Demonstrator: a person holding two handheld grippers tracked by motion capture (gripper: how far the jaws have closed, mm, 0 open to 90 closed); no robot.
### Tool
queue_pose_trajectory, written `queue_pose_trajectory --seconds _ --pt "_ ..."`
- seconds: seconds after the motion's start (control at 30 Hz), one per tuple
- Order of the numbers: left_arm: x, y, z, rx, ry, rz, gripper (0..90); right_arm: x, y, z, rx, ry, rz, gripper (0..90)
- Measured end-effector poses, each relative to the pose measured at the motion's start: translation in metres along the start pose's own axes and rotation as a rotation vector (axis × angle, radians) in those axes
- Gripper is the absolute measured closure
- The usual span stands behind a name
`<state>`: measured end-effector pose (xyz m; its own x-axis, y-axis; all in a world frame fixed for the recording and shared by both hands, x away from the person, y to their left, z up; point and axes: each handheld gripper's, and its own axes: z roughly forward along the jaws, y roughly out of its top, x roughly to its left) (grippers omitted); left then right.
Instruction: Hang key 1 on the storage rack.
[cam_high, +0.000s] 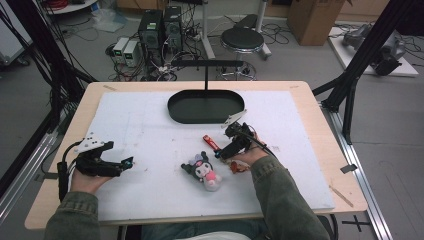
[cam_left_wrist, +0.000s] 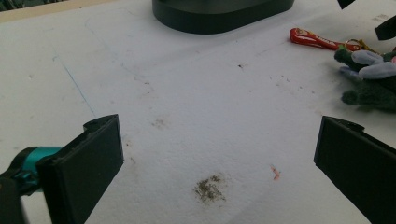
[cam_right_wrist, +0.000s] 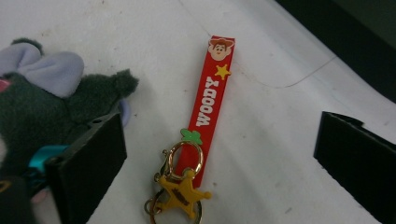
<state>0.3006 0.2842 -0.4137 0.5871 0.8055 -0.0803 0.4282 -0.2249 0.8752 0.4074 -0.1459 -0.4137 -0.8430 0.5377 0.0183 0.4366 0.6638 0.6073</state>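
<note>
A red Woody keychain strap with a gold ring and yellow star charm lies flat on the white mat, between the wide-apart jaws of my right gripper. In the high view that right gripper hovers over the strap, open. A dark plush doll with a lilac bow and pink body lies just left of it; its ear and bow sit by the left jaw. My left gripper rests open over bare mat at the table's left, with nothing between its jaws.
A black oval tray on a stand sits at the back centre of the mat. The white foam mat covers most of the wooden table. Computers, a stool and cables stand on the floor beyond.
</note>
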Motion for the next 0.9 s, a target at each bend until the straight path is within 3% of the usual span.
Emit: queue_pose_trajectory --seconds 0.2,0.33,0.43,0.47,0.63,0.67,0.7,0.77,0.9 --pt "0.0 0.0 0.001 0.005 0.001 -0.001 1.8 0.004 0.011 0.013 0.062 0.015 -0.021 4.7" --pt "-0.001 0.0 0.001 0.01 0.0 0.0 1.8 0.005 0.018 0.02 0.1 -0.003 -0.03 4.8" --pt "0.0 0.0 0.001 0.011 -0.001 -0.001 1.8 0.006 0.022 0.023 0.13 -0.01 -0.027 10.0" --pt "0.0 0.0 0.001 0.01 -0.001 0.0 1.8 0.006 0.026 0.025 0.158 -0.022 -0.032 18.5" --pt "0.0 0.0 0.001 0.01 -0.002 -0.001 1.8 0.007 0.033 0.033 0.242 -0.017 -0.027 37.2" --pt "0.0 0.0 0.001 0.01 -0.004 -0.001 1.8 0.007 0.033 0.033 0.242 -0.017 -0.027 37.2" --pt "0.0 0.0 0.001 0.01 -0.005 -0.001 1.8 0.008 0.036 0.033 0.254 -0.025 -0.007 45.9" --pt "0.0 0.0 0.001 0.012 -0.003 -0.002 1.8 0.009 0.039 0.034 0.262 -0.017 0.0 53.4" --pt "0.001 0.0 0.001 0.012 -0.002 -0.004 1.8 0.01 0.044 0.037 0.293 -0.03 0.034 61.7"
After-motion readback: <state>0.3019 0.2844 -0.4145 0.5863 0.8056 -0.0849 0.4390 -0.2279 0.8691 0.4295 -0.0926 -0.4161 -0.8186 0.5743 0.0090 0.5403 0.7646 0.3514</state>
